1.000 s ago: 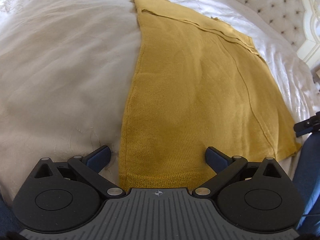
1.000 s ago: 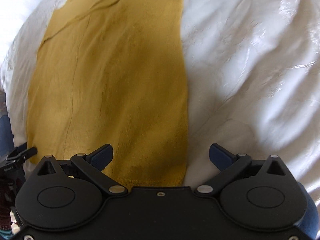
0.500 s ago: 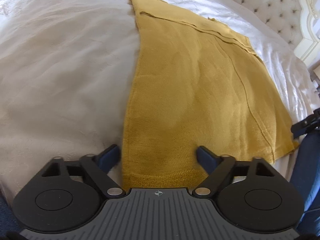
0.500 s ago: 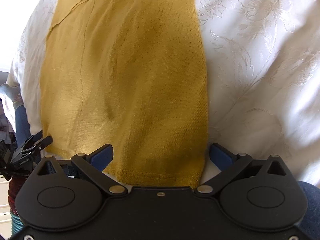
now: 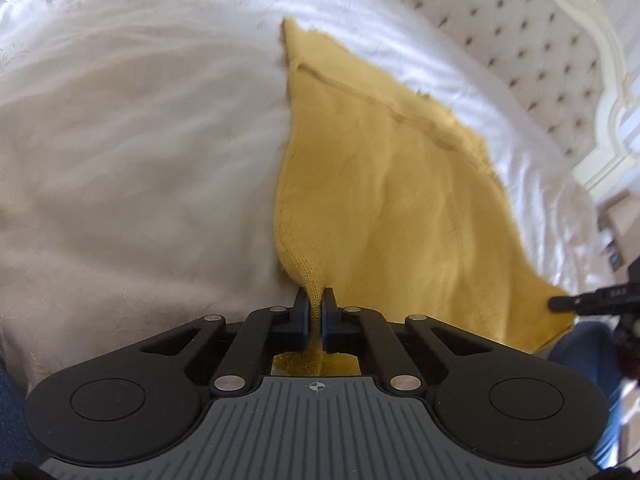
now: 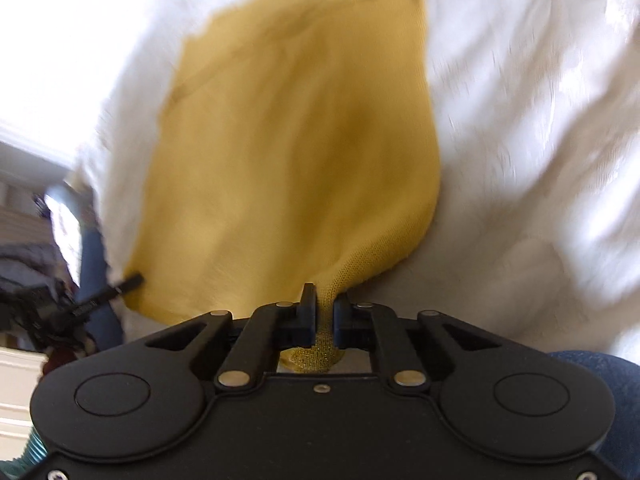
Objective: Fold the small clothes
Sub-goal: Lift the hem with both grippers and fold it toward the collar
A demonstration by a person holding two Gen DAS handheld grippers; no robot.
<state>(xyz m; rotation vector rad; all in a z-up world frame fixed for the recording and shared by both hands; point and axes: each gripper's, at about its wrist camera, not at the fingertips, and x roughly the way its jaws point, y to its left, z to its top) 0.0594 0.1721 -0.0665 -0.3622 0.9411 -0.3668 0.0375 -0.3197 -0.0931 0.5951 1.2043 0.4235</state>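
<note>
Fingers of left gripper and right gripper have just closed, clamped on near hem corners of the mustard garment on the bed, stretching toward twelve o'clock; thin pinches could slip, skewing the fold.

Motion blur smears the yellow garment and white bedspread beyond it.

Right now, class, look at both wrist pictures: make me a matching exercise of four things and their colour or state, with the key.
Things:
1. garment
2. bedspread
3. headboard
4. left gripper

Descriptions:
A. tufted with buttons
B. mustard yellow
C. shut on the near hem
D. white, under the cloth

Pairs: 1-B, 2-D, 3-A, 4-C
</note>
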